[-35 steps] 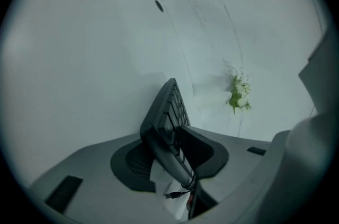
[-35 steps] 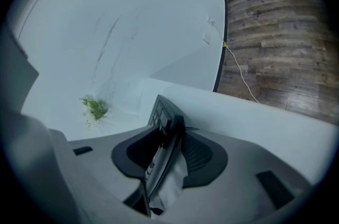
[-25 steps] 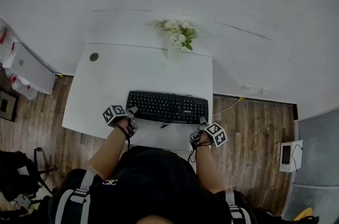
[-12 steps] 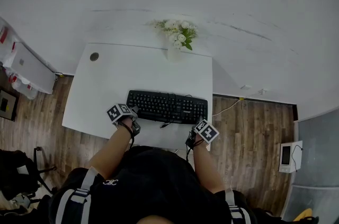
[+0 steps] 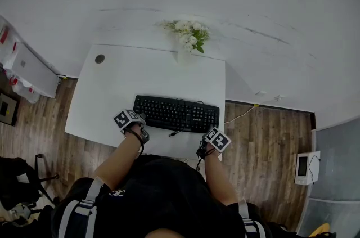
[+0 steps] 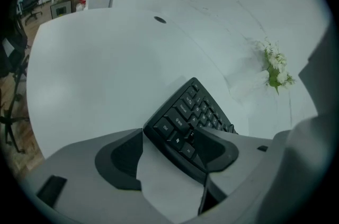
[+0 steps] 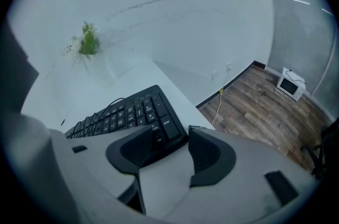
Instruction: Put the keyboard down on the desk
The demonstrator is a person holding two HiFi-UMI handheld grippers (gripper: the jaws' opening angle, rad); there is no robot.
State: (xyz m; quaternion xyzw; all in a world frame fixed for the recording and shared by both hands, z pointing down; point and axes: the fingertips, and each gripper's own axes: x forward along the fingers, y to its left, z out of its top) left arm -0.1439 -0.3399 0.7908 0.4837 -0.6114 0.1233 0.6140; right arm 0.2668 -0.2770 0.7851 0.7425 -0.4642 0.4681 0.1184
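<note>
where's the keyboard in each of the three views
head view: keyboard at the centre, on the near part of the white desk.
left gripper view: lower middle, its left end nearest the camera.
right gripper view: lower left of centre, its right end nearest the camera.
shared landmark: the white flowers beyond the keyboard, at the desk's far edge.

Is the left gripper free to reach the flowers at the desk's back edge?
Probably yes. The left gripper has just been opening its jaws and grips nothing, though the keyboard's corner lies between them. Bare desk leads to the flowers; the person may need to lean forward.
</note>
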